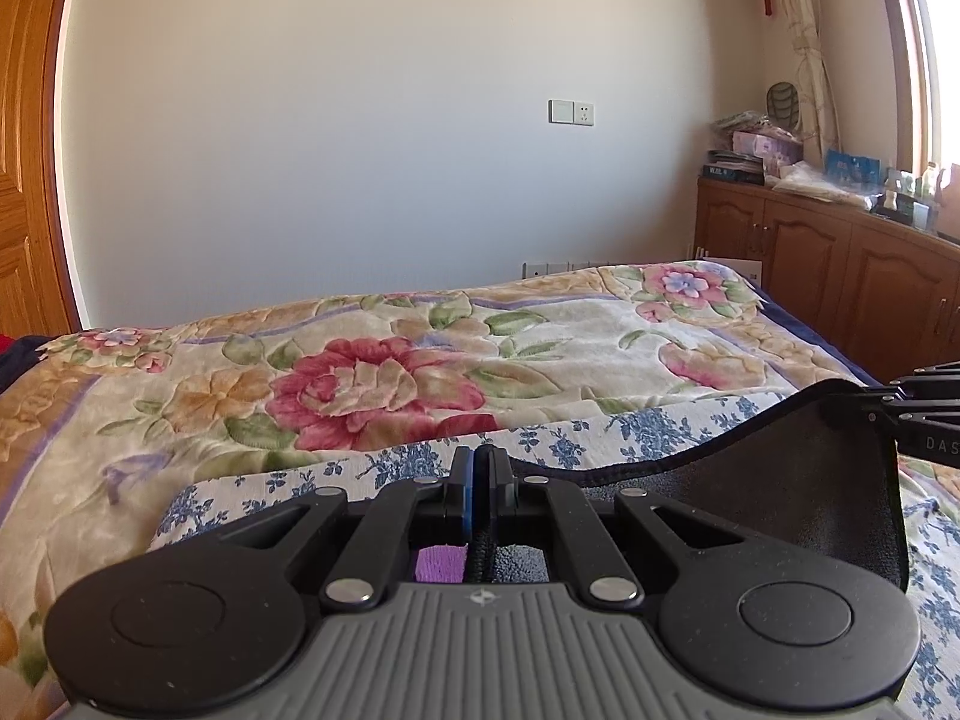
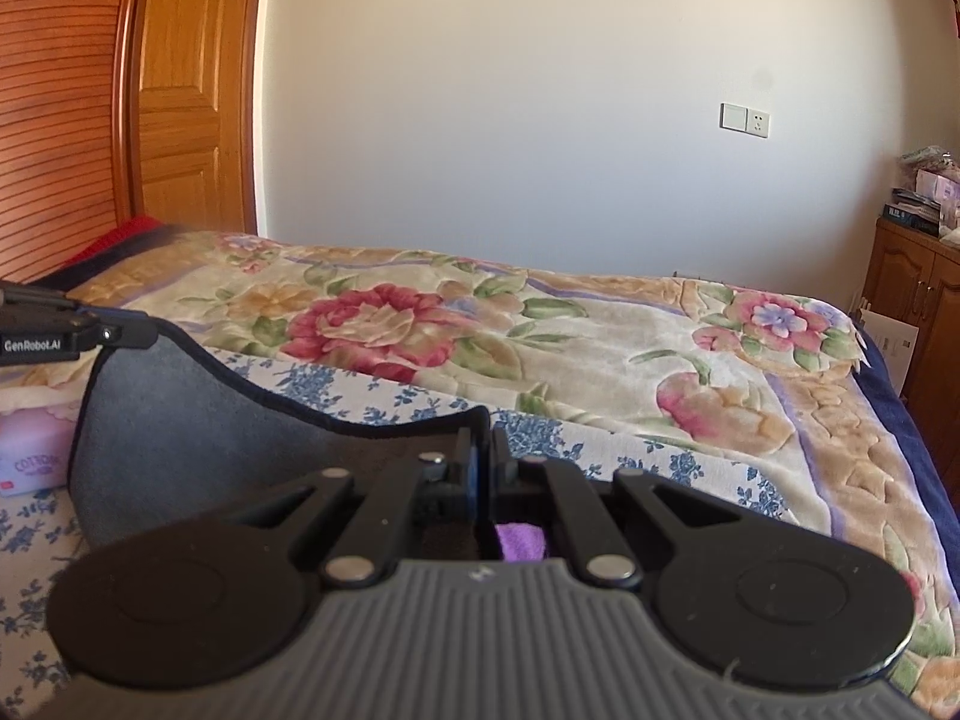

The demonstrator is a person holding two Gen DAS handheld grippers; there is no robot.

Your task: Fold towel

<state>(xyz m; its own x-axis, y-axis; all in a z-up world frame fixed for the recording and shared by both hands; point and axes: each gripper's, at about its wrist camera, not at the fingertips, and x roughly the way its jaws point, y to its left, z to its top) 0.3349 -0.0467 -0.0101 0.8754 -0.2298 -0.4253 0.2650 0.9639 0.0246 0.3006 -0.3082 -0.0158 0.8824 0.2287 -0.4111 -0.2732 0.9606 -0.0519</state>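
Note:
A dark grey towel [image 1: 780, 480] with a black hem hangs stretched between my two grippers above the bed. My left gripper [image 1: 482, 468] is shut on one top corner of the towel. My right gripper [image 2: 482, 450] is shut on the other top corner; the towel [image 2: 198, 438] sags to the left of it. The right gripper shows at the right edge of the left wrist view [image 1: 918, 414], and the left gripper shows at the left edge of the right wrist view [image 2: 90, 330]. A purple cloth [image 1: 441, 564] shows under the jaws.
The bed carries a floral blanket [image 1: 390, 372] and a blue-flowered white sheet [image 1: 600, 438]. A wooden cabinet [image 1: 840, 276] with clutter stands at the right, a wooden door [image 2: 186, 90] at the left. A pink tissue pack [image 2: 33, 456] lies on the sheet.

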